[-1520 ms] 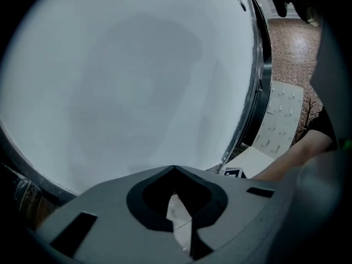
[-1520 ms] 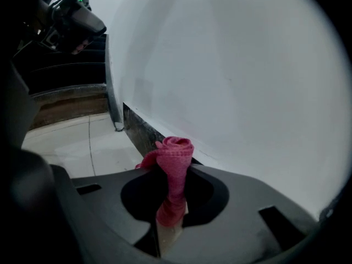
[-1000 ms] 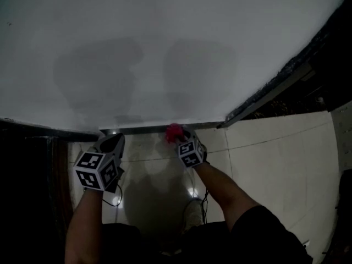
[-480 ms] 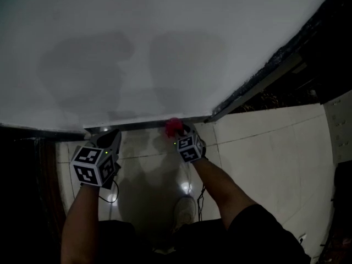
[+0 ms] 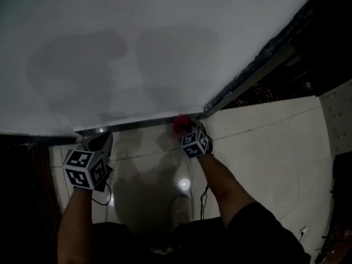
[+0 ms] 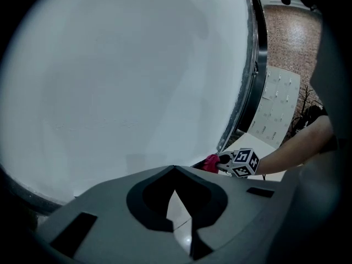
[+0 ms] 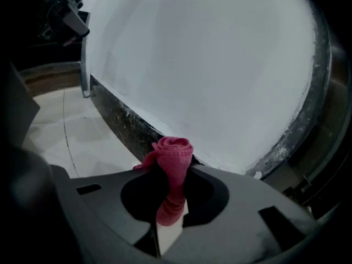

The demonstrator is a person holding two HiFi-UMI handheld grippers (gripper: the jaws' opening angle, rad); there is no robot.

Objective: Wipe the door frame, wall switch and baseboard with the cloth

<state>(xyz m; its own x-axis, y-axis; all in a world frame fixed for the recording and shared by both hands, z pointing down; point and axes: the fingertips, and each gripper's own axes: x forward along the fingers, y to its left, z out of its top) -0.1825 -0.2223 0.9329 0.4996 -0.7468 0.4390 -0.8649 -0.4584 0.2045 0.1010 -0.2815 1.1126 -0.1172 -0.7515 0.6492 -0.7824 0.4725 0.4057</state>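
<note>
Your left hand-held gripper hangs with its jaws together and nothing between them, near the dark baseboard under the white wall. Farther right, your right hand-held gripper is clamped on the pink cloth, which is against the baseboard's right end.

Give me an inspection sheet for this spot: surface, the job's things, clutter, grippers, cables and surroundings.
Surface: white wall with soft shadows on it; glossy tile floor below.
Job's things: pink cloth held at the dark baseboard, close to what looks like the door frame; wall switch not seen.
Clutter: nothing seen.
Grippers: right gripper shut on the cloth; left gripper shut with nothing in it, held over the floor near the baseboard.
Cables: thin cable hanging below the left gripper; another beside the right forearm.
Surroundings: dim light; the person's shoe on the floor.
</note>
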